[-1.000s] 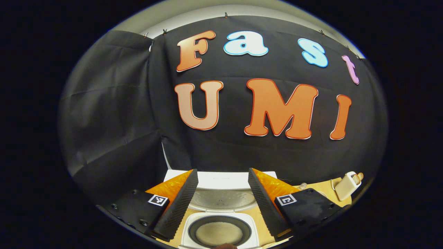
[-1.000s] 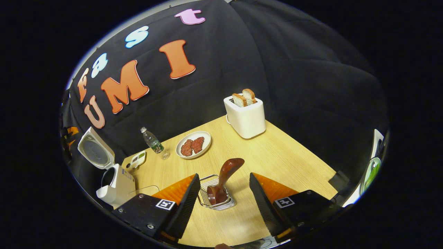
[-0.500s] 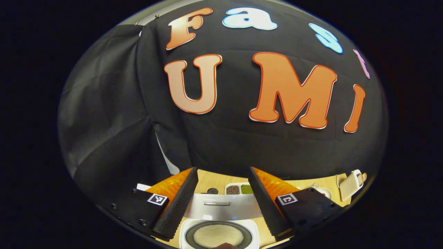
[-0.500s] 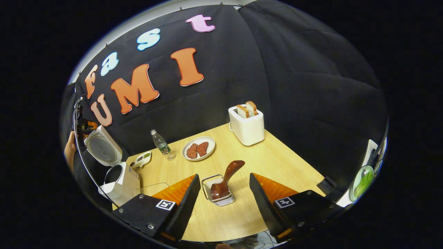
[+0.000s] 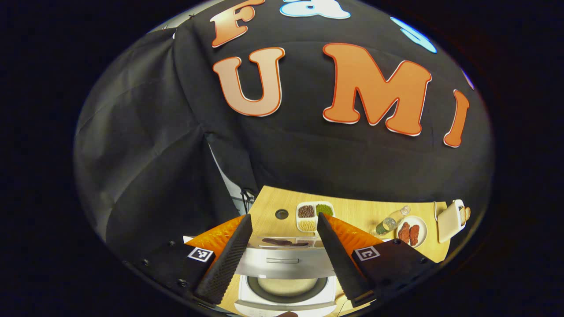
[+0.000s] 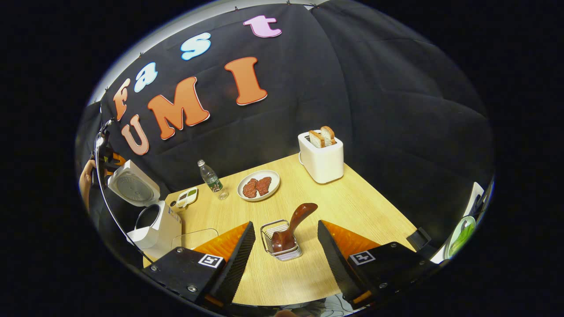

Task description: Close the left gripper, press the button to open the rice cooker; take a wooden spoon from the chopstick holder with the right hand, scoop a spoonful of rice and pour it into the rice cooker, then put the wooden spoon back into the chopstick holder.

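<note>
- Left gripper [image 5: 282,251]: fingers spread wide, pinching nothing; positioned above the rice cooker [image 5: 288,288], whose lid [image 5: 284,262] stands raised; the inner pot is exposed between the fingers.
- Right gripper [image 6: 284,255]: fingers spread wide, empty; positioned above the table [image 6: 352,207], facing the chopstick holder [image 6: 282,251].
- Wooden spoon [image 6: 293,226]: seated in the chopstick holder; handle tilted up and to the right; apart from both fingers.
- Right gripper view: rice cooker [image 6: 154,224] at the table's left edge, lid [image 6: 132,187] open; a hand [image 6: 86,180] beside it.
- Other items on the table: divided dish [image 6: 187,197]; bottle [image 6: 211,178]; plate [image 6: 258,185]; toaster [image 6: 321,156] holding bread.
</note>
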`<act>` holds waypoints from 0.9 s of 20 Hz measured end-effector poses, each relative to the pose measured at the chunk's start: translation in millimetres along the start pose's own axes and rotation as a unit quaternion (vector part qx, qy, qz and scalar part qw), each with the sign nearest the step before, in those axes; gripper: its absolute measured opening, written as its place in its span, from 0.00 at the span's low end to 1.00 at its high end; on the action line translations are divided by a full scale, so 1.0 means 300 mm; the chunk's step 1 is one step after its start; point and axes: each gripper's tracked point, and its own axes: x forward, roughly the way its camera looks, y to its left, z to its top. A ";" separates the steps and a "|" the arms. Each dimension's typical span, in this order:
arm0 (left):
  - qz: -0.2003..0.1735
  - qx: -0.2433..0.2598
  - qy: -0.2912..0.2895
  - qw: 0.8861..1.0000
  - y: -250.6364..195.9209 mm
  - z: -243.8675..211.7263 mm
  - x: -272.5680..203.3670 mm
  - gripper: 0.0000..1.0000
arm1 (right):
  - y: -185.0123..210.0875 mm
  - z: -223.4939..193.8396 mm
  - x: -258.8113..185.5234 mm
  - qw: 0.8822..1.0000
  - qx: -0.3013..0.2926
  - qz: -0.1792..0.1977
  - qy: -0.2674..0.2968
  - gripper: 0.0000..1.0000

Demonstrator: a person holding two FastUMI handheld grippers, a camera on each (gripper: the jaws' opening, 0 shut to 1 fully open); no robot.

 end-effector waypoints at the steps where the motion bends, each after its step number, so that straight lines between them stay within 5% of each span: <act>1: 0.005 0.000 0.030 1.000 0.003 -0.047 0.011 0.97 | 0.004 0.001 0.004 1.000 0.000 0.006 0.000 0.89; 6: 0.011 -0.008 0.184 0.983 -0.019 -0.329 -0.032 0.98 | 0.008 -0.018 0.025 1.000 -0.003 0.022 0.007 0.89; 15: -0.003 -0.065 0.366 0.928 -0.043 -0.735 0.001 1.00 | 0.078 -0.045 0.059 0.998 -0.016 0.053 0.025 0.89; 16: -0.001 -0.064 0.346 0.936 -0.036 -0.717 0.024 1.00 | 0.083 -0.048 0.063 0.998 -0.019 0.054 0.028 0.89; 17: -0.005 -0.059 0.366 0.929 -0.049 -0.743 0.009 1.00 | 0.088 -0.057 0.065 0.998 -0.022 0.057 0.031 0.89; 18: -0.004 -0.054 0.352 0.934 -0.042 -0.727 0.014 1.00 | 0.096 -0.064 0.068 0.997 -0.025 0.059 0.033 0.89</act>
